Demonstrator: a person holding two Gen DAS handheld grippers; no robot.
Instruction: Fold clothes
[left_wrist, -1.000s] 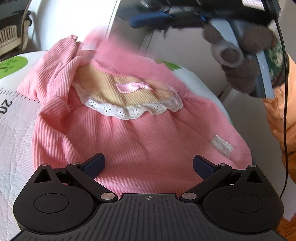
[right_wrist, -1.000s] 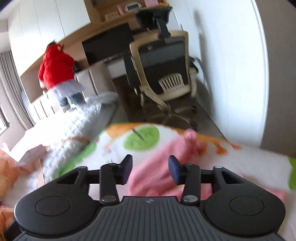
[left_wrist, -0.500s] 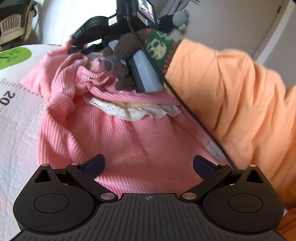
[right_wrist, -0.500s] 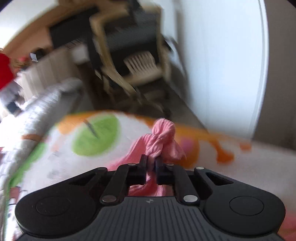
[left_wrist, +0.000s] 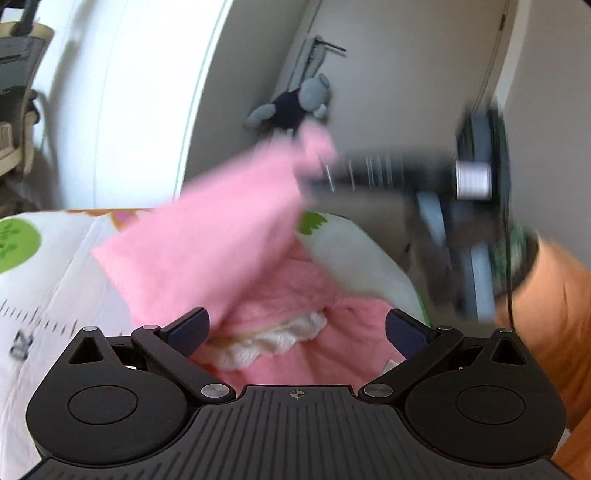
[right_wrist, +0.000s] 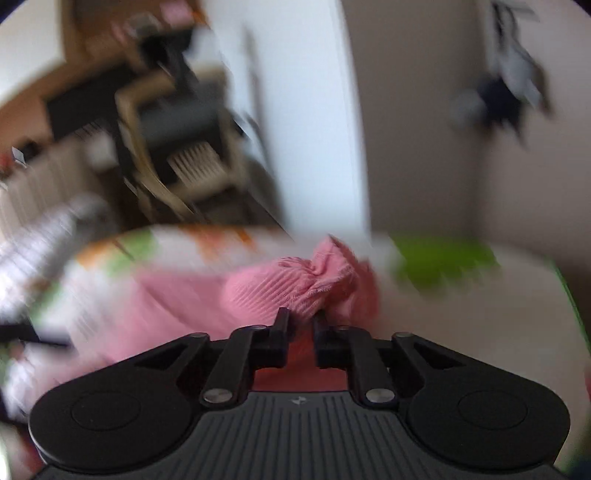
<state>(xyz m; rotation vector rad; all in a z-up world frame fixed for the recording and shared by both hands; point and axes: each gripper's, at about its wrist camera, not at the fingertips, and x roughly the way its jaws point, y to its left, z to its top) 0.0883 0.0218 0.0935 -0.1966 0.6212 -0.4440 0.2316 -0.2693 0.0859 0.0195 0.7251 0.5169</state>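
Observation:
A pink ribbed dress with a white lace trim lies on a white mat printed with green and orange shapes. One sleeve is stretched up and to the right, blurred by motion. My right gripper pinches the sleeve's end. In the right wrist view the bunched cuff sits between the narrow jaws of the right gripper, which are starting to open. My left gripper hovers open over the dress's chest with nothing held.
A person's orange sleeve reaches in from the right. A grey stuffed toy hangs on the door behind. An office chair and a desk stand beyond the mat's far edge. The mat's right edge drops off near the wall.
The right gripper closed on the sleeve's cuff, then swung up and to the right, dragging the sleeve over the dress. The left gripper rose, still open.

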